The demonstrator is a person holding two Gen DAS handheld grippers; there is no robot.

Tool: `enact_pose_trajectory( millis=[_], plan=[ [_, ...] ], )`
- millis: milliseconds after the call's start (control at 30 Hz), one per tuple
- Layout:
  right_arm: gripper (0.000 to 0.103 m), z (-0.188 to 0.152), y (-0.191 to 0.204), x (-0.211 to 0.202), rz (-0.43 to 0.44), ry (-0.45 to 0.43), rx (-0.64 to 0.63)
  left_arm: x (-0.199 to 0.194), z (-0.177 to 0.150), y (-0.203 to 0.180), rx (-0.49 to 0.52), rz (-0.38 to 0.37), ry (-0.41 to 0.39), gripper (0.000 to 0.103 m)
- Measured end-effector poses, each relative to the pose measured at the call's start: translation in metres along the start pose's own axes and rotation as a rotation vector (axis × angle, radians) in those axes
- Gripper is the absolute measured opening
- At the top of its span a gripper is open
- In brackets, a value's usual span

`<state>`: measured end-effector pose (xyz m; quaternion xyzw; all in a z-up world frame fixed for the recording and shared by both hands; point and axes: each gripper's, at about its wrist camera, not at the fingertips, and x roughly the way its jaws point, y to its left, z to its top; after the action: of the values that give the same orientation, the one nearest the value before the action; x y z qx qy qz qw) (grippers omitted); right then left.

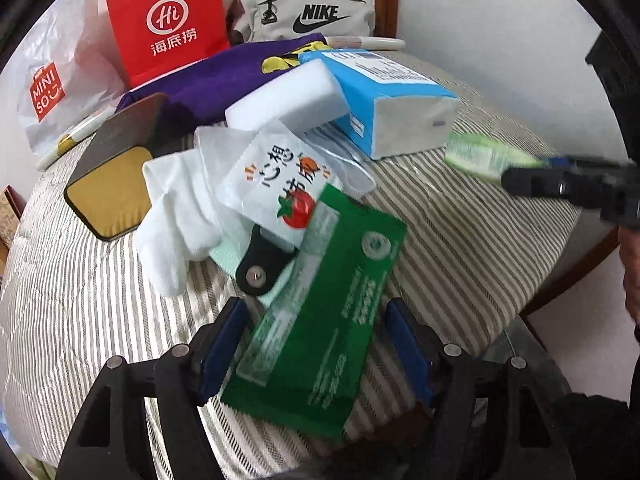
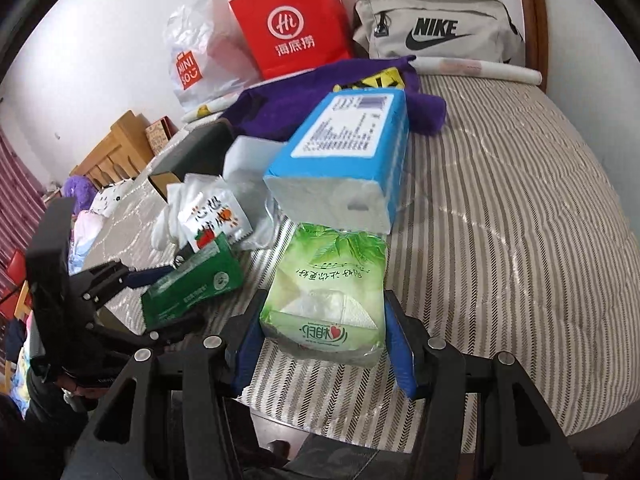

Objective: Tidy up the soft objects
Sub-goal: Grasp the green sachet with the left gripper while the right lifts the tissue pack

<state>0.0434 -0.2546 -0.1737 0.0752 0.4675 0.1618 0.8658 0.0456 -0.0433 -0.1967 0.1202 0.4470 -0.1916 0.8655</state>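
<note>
My left gripper (image 1: 314,340) is shut on a dark green flat packet (image 1: 320,316), held above the striped cushion (image 1: 460,220); it also shows in the right wrist view (image 2: 192,284). My right gripper (image 2: 324,340) is shut on a light green tissue pack (image 2: 328,284), just in front of a blue tissue pack (image 2: 344,148). The right gripper and its tissue pack appear blurred at the right of the left wrist view (image 1: 492,158). A white glove (image 1: 180,216), a white tomato-print pouch (image 1: 276,188) and a white sponge block (image 1: 288,96) lie piled ahead.
A purple cloth (image 1: 200,84), a red paper bag (image 1: 168,20), a white Miniso bag (image 1: 52,80) and a grey Nike bag (image 1: 308,12) stand at the back by the wall. A brown and yellow pad (image 1: 108,184) lies at the left. The cushion's wooden rim (image 1: 580,264) is at the right.
</note>
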Motion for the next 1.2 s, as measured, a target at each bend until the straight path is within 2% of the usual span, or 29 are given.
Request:
enact_pose_trajectory(
  millis=[33, 67, 133, 233, 333, 467, 700, 833, 1000, 1067, 1133, 1200],
  plan=[
    [0.055, -0.001, -0.001, 0.002, 0.0, 0.001, 0.001, 0.0, 0.0, 0.001, -0.004, 0.0, -0.008, 0.058],
    [0.055, -0.002, -0.001, 0.003, -0.001, 0.0, 0.001, 0.002, 0.002, 0.001, -0.003, 0.0, -0.012, 0.054],
    [0.055, -0.005, -0.001, 0.006, 0.0, -0.006, 0.003, -0.002, 0.001, 0.001, 0.005, 0.011, -0.018, 0.04],
    [0.055, -0.007, -0.001, 0.009, 0.008, -0.022, 0.004, -0.012, -0.006, 0.008, -0.008, 0.023, -0.029, 0.038],
    [0.055, -0.008, 0.001, 0.011, 0.004, -0.041, -0.002, -0.024, -0.01, 0.016, -0.038, 0.009, -0.045, 0.038],
    [0.055, -0.009, 0.005, 0.016, -0.021, -0.044, -0.028, -0.036, -0.012, 0.032, -0.09, 0.039, -0.069, 0.038],
    [0.055, -0.014, 0.01, 0.026, -0.06, -0.038, -0.065, -0.038, -0.025, 0.092, -0.297, 0.124, -0.059, 0.038],
    [0.059, -0.013, 0.011, 0.027, -0.065, -0.034, -0.061, -0.029, -0.031, 0.119, -0.415, 0.111, -0.029, 0.038],
    [0.072, -0.006, 0.012, 0.032, -0.061, -0.035, -0.015, -0.019, -0.032, 0.123, -0.426, 0.118, -0.025, 0.04],
    [0.072, -0.004, 0.015, 0.034, -0.083, -0.042, -0.015, -0.016, -0.029, 0.121, -0.413, 0.117, -0.021, 0.046],
    [0.069, -0.003, 0.018, 0.037, -0.117, -0.044, -0.032, -0.014, -0.026, 0.12, -0.406, 0.131, -0.025, 0.046],
    [0.058, -0.002, 0.022, 0.039, -0.164, -0.033, -0.069, -0.013, -0.024, 0.118, -0.387, 0.149, -0.025, 0.046]
  ],
)
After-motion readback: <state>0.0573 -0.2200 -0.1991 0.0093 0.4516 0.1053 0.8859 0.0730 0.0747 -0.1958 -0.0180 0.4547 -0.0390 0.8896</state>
